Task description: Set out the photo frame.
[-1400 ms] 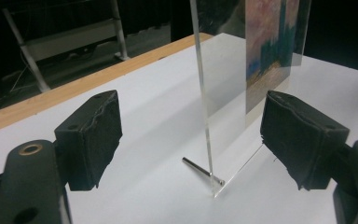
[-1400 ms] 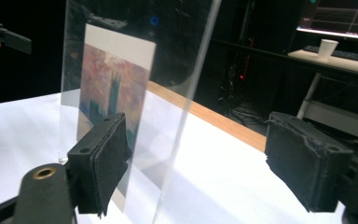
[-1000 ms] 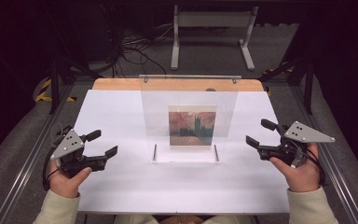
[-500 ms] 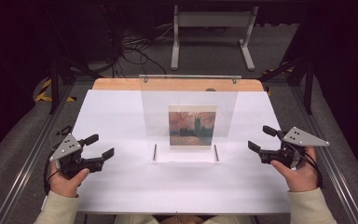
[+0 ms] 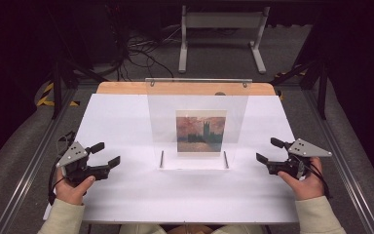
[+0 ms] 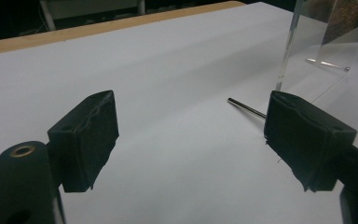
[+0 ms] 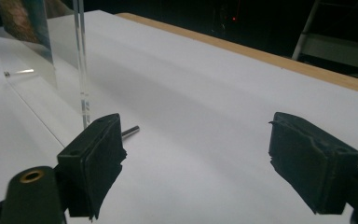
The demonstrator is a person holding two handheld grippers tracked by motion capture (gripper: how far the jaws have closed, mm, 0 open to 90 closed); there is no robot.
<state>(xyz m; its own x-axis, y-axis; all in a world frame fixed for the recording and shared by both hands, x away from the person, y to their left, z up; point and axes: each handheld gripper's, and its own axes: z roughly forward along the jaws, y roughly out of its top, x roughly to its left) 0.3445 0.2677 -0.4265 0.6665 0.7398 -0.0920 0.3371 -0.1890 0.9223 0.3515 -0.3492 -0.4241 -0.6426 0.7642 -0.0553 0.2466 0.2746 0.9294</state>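
I hold my left gripper (image 5: 106, 153) near the left edge of the white worktop (image 5: 126, 122) and my right gripper (image 5: 268, 150) near the right edge, each with its jaws standing wide and nothing between them. Between the two, in the middle of the worktop, stands the clear acrylic stand (image 5: 197, 97), an upright transparent sheet on a flat clear foot, with a small picture (image 5: 201, 130) of a reddish sky and dark towers set against it. Two thin metal pins (image 5: 161, 159) lie along the foot, one on each side. I judge the stand to be stiff and light, smooth enough to slip in rubber pads, and liable to scratch or crack if pinched hard. Its side edges look the best hold, one gripper to each, low down near the foot so it does not tip; the picture seems only to lean or slide in, so it may shift if I tilt the sheet. The worktop is matte and bare, with a wooden strip (image 5: 175, 88) along its far edge. Beyond it the room is dark, with cables on a grey floor and a white frame (image 5: 221, 29) standing far off.
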